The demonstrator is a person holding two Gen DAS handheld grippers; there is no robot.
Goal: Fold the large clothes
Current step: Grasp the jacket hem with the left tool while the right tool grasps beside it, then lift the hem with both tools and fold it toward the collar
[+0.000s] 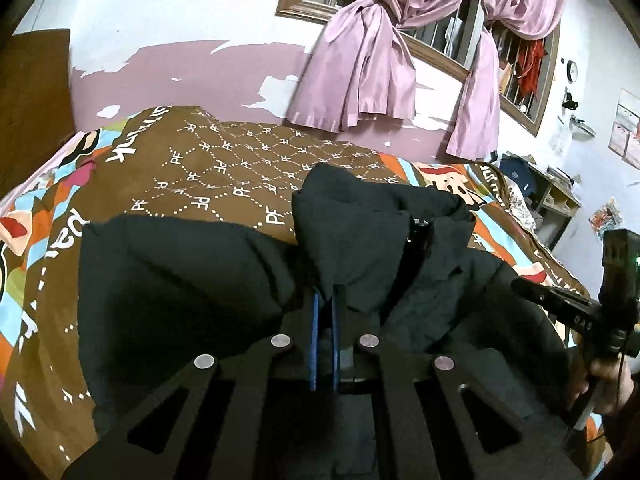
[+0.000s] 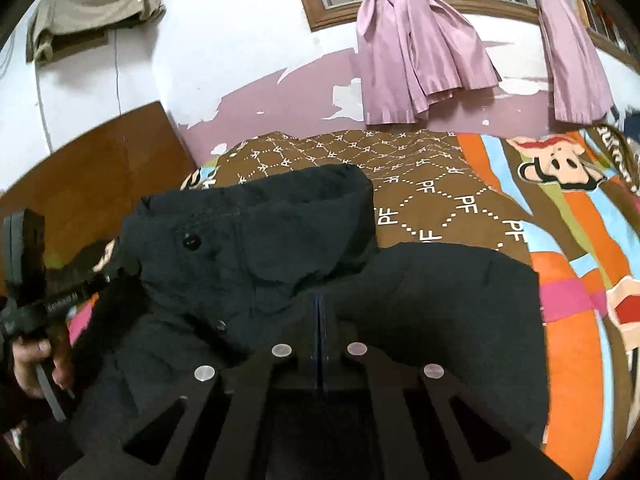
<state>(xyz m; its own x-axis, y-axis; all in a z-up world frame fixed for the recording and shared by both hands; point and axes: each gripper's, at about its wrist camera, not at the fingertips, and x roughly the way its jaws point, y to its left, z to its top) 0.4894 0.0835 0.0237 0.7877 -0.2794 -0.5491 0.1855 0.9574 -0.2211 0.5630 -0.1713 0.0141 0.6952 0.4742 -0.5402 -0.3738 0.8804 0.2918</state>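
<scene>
A large black hooded jacket (image 1: 192,280) lies on the bed; it also shows in the right wrist view (image 2: 420,292). My left gripper (image 1: 325,300) is shut on a fold of the jacket near its collar, blue pads nearly together with cloth draped over them. My right gripper (image 2: 319,304) is shut on the jacket's cloth below the hood (image 2: 280,200). The right gripper body shows at the right edge of the left wrist view (image 1: 580,304). The left gripper body shows at the left edge of the right wrist view (image 2: 36,280).
The bed has a brown patterned cover (image 1: 224,160) with cartoon prints (image 2: 560,168). A wooden headboard (image 2: 92,168) stands at the left. Pink curtains (image 1: 368,64) hang at the far wall window. A cluttered shelf (image 1: 540,188) stands at the right.
</scene>
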